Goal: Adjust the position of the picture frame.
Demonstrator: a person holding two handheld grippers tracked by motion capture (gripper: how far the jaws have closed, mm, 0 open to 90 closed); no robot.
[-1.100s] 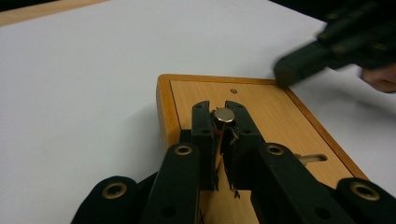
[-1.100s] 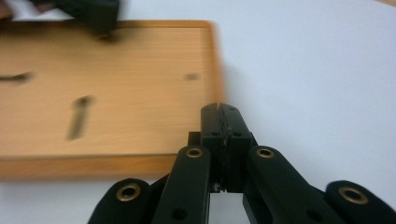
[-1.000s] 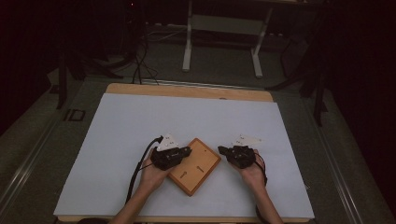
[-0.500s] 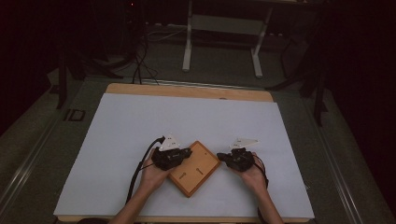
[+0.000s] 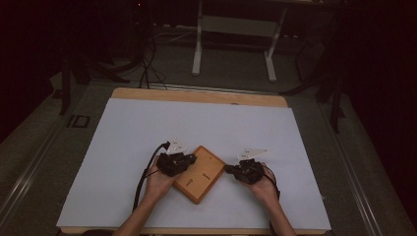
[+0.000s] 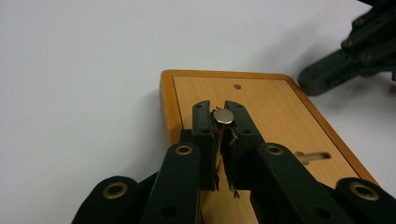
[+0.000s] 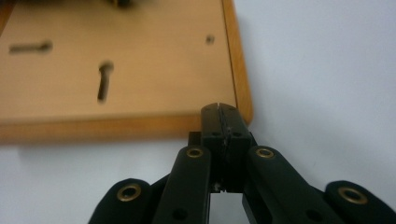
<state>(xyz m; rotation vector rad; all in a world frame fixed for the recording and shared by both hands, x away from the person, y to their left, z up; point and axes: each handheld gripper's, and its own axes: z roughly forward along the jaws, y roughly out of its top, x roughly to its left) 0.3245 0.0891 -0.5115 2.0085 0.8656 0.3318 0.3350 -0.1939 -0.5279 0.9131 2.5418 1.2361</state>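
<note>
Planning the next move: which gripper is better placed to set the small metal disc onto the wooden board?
Left. The left gripper already pinches the small silver metal disc above the flat wooden board. The right gripper is shut, empty, at the board's edge.

- Wooden board (image 5: 199,173): honey-orange, pale grained centre, darker rim.
- Small disc (image 6: 222,116): shiny silver-grey.
- Left hand-held gripper (image 6: 219,112): matte black, brass-coloured rivets.
- Right hand-held gripper (image 7: 219,108): black, same brass rivets.
- Tabletop (image 5: 147,128): plain white sheet, tan wooden edge.
</note>
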